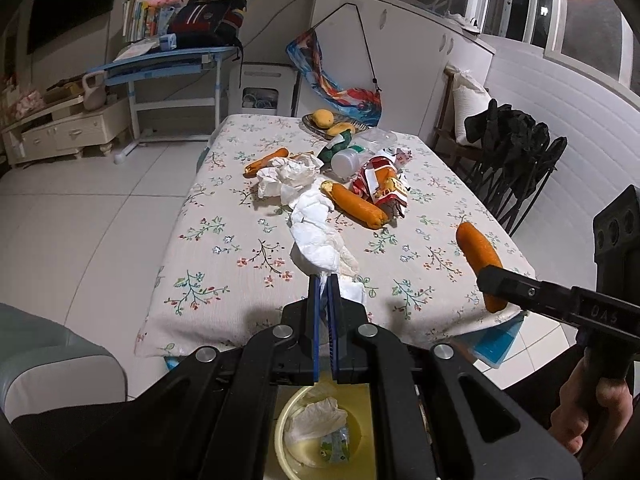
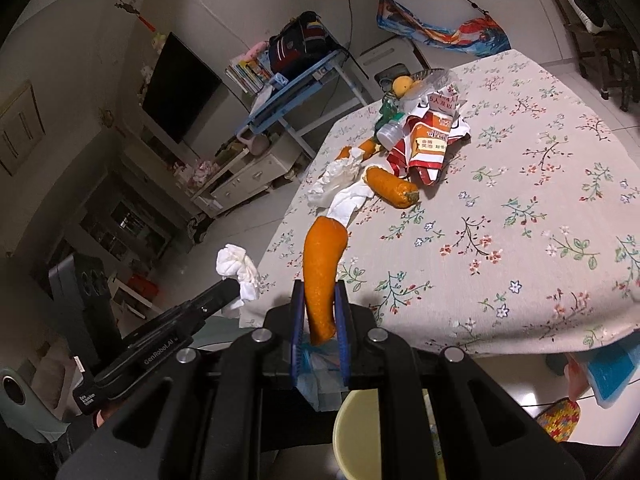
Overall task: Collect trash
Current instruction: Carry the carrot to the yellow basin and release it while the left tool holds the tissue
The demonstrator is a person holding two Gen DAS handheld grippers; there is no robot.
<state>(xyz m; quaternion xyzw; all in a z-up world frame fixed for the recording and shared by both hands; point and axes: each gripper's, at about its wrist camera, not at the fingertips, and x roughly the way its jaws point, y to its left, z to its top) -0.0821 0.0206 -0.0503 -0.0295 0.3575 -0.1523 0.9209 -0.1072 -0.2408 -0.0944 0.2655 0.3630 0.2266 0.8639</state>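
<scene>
So the trash first: I count three carrots in all, one in my right gripper (image 2: 320, 312) and two still lying on the tabletop (image 1: 224, 264), the fat one (image 1: 358, 206) in the middle of the mess and a thinner one (image 1: 266, 162) farther back. Tissues: one crumpled tissue (image 2: 238, 270) pinched in my left gripper (image 1: 325, 280), held off the near edge of the tabletop, plus a pile of white tissue (image 1: 296, 184) trailing down the cloth, can't tell how many pieces that is. One red and orange snack wrapper (image 2: 432, 144), one small clear plastic bottle (image 1: 346, 162) just beside it. Two yellow fruits (image 1: 332, 122) sit on a dish at the far end. My right jaws are clamped narrow on the held carrot (image 2: 320, 272), gripping its thin end with the thick end sticking out toward the tabletop. Left jaws are pretty much fully together on the tissue. Below me there's one yellow bowl (image 1: 288, 412) with a tissue and a small wrapper already in it.
</scene>
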